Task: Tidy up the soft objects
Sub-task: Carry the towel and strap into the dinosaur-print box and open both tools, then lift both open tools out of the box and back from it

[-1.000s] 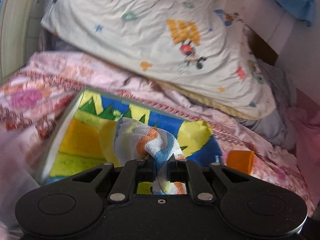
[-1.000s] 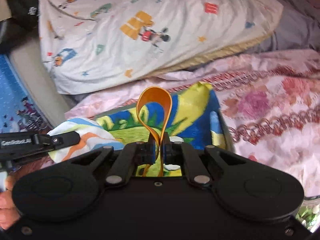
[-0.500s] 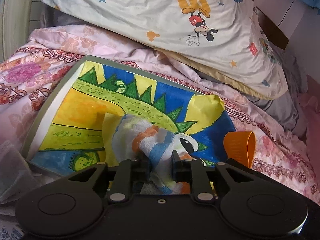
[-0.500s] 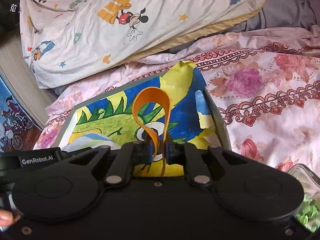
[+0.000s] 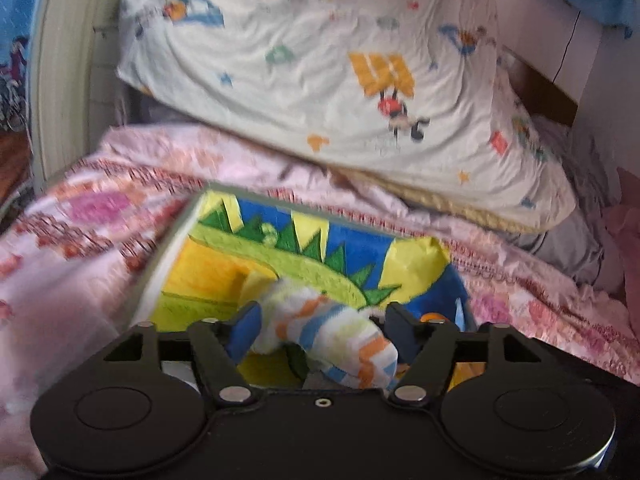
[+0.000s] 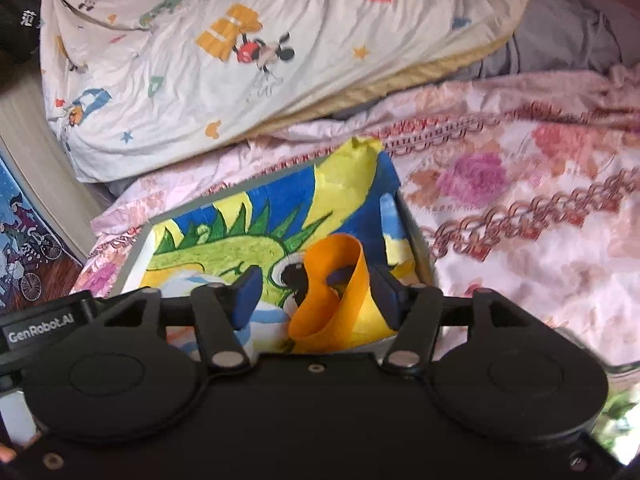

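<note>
Covering bed, pink floral quilt (image 6: 520, 208); cartoon pillow (image 5: 340, 72) at head.

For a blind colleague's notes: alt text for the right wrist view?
The right gripper, jaws opening, frames a loose orange band over a box lined with a dragon drawing, on a pink floral quilt; a cartoon pillow lies behind.

A bed with a pink floral quilt (image 6: 520, 208) and a cartoon-print pillow (image 5: 340, 80); white wall (image 5: 560, 36) behind.
</note>
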